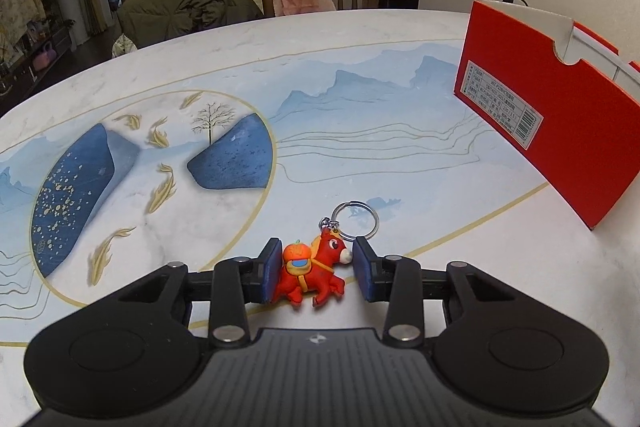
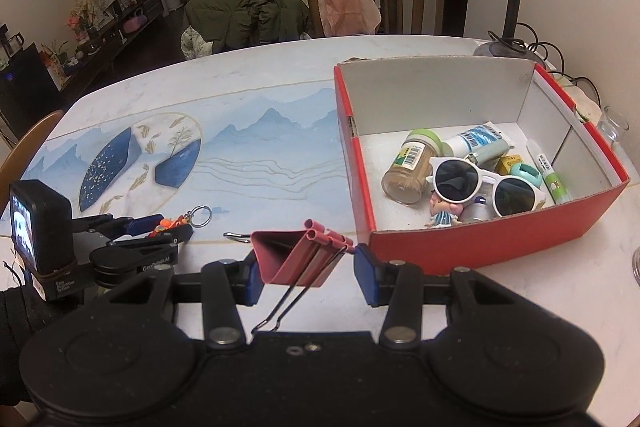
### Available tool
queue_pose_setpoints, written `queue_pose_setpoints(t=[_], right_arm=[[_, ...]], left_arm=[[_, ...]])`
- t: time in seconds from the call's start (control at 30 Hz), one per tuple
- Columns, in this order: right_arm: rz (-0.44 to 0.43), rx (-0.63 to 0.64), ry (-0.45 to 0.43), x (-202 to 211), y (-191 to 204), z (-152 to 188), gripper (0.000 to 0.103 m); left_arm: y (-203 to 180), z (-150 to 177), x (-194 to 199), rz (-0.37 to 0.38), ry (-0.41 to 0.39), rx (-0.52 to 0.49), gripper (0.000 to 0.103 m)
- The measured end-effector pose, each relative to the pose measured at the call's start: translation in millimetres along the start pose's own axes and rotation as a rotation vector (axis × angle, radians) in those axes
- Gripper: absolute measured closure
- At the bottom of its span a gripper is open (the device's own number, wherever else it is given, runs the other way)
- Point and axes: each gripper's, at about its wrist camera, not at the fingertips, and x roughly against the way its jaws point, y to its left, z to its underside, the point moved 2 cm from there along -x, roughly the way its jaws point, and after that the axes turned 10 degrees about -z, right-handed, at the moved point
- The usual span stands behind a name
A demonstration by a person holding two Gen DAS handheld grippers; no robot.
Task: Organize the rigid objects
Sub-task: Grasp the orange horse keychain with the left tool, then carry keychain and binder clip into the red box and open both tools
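Left wrist view and right wrist view: both tongs are clenched, each on one small thing.
Between the pads of the left tongs (image 1: 313, 267) sits a red horse keychain (image 1: 316, 273), pinched tail to snout and low on the painted table (image 1: 360, 167); its ring lies just past the fingertips. The right tongs (image 2: 308, 267) grasp a red binder clip (image 2: 288, 259), its wire handles pointing back toward the camera. Just beyond the right tongs' right finger stands an open red box (image 2: 480, 247) holding white sunglasses (image 2: 476, 183), a jar, tubes and a small doll.
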Motion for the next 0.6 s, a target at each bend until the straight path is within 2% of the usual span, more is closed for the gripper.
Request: queue_pose_setpoints(t=[0.3,0.6], right_arm=[[-0.024,0.022,-0.028,11.7,-13.6,-11.1,0.059],[-0.025,0.042,-0.064,24.7,-40.0,-27.0,0.059]], left_arm=[[1.8,-8.8,18.5,0.000,-0.005,0.046,0.066],[-8.9,-33.2,64.4,0.054,-0.046,0.060,0.066]])
